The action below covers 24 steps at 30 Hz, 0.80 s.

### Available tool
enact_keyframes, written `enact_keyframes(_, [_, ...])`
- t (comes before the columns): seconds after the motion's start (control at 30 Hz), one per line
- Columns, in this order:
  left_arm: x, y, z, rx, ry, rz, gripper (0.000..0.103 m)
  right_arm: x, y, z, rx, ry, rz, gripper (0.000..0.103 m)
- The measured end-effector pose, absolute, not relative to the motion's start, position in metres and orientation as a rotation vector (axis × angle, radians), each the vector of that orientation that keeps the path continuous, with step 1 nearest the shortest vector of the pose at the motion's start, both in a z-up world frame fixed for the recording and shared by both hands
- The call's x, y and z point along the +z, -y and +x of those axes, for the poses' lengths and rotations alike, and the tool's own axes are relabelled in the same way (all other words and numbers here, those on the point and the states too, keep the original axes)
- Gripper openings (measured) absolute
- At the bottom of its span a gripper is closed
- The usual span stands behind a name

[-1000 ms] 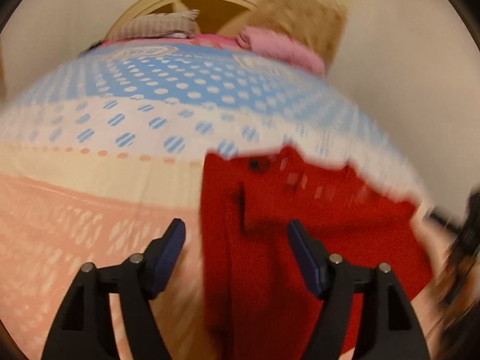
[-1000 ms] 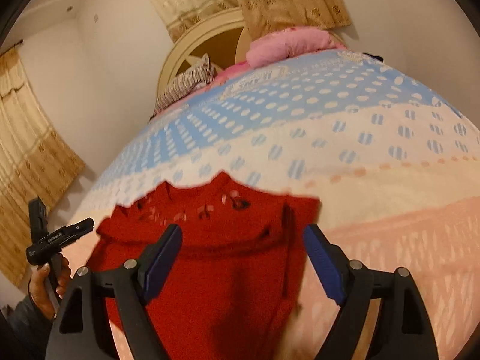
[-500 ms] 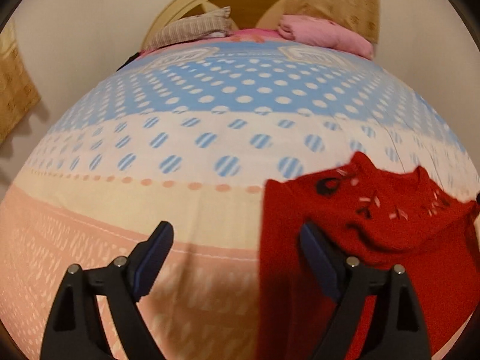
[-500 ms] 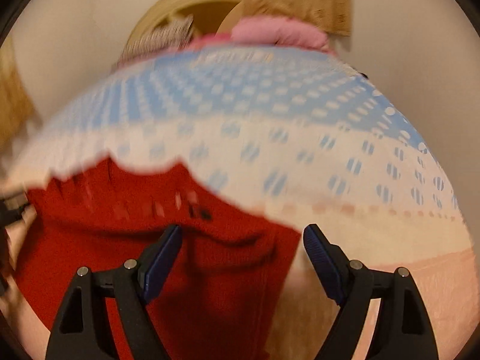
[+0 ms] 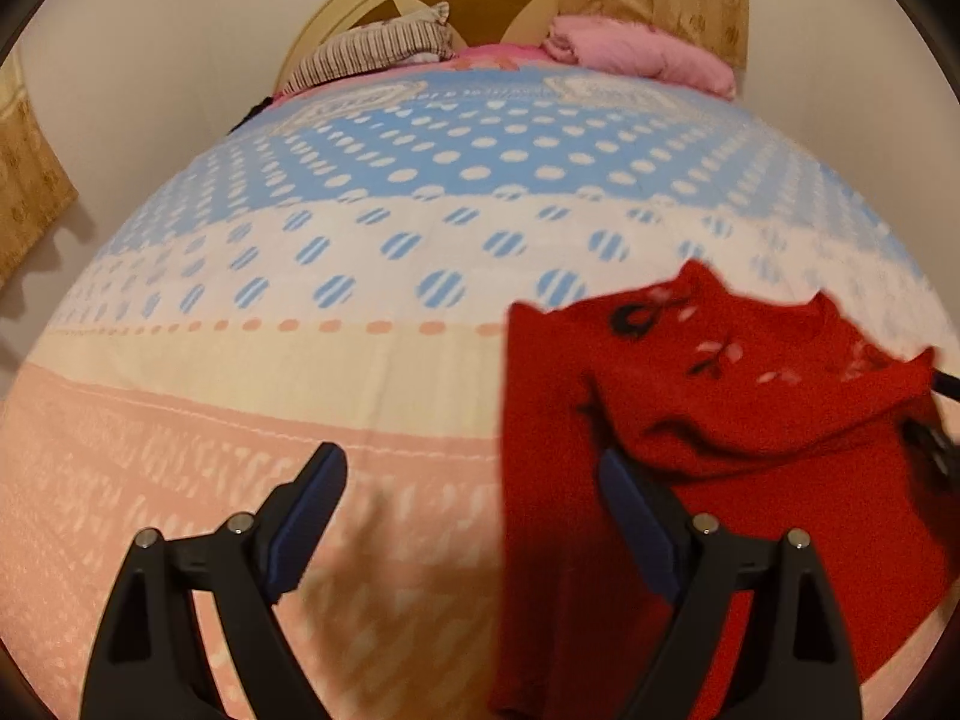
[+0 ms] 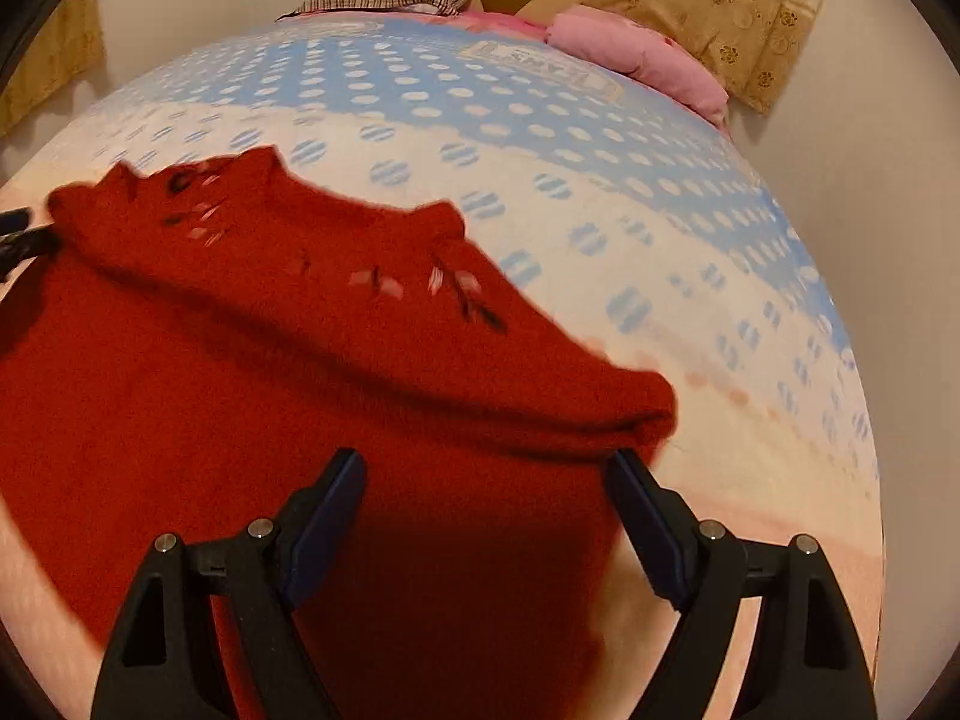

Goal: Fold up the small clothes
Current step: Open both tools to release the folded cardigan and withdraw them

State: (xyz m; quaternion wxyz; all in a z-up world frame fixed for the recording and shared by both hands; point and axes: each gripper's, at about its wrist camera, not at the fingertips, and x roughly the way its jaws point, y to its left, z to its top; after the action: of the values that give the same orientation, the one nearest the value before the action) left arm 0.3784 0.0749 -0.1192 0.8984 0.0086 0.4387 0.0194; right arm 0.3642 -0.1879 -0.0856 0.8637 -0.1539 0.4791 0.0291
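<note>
- Right gripper (image 6: 483,516) hovered with jaws apart and nothing between them, directly over the red knitted child's sweater (image 6: 312,408); its right finger sat at the sweater's right-hand edge.
- Left gripper (image 5: 471,516) likewise spread and empty, poised mostly over bare bedspread, its right finger just overlapping the sweater's (image 5: 720,420) left border.
- Sweater lay flat on the pastel dotted bedspread (image 5: 372,276), embroidered neckline pointing toward the headboard end, long axis running from grippers to headboard.
- Judgement: right gripper was nearer the garment body; a side fold would draw an edge across toward sweater centre.
- Sweater's hem cut off at bottom of both views; sleeves hard to make out. Dark blurred object at the sweater's far side unidentifiable.
</note>
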Motion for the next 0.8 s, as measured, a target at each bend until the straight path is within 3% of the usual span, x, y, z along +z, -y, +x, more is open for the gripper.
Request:
enact_keyframes(0.27, [-0.118, -0.074, 0.361, 0.008, -0.88, 0.027, 0.092, -0.032, 0.21, 0.411, -0.043, -0.836, -0.106, 0.083])
enact_keyframes(0.8, [-0.13, -0.081, 0.326, 0.02, -0.874, 0.059, 0.092, -0.054, 0.103, 0.258, 0.379, -0.779, -0.166, 0.083])
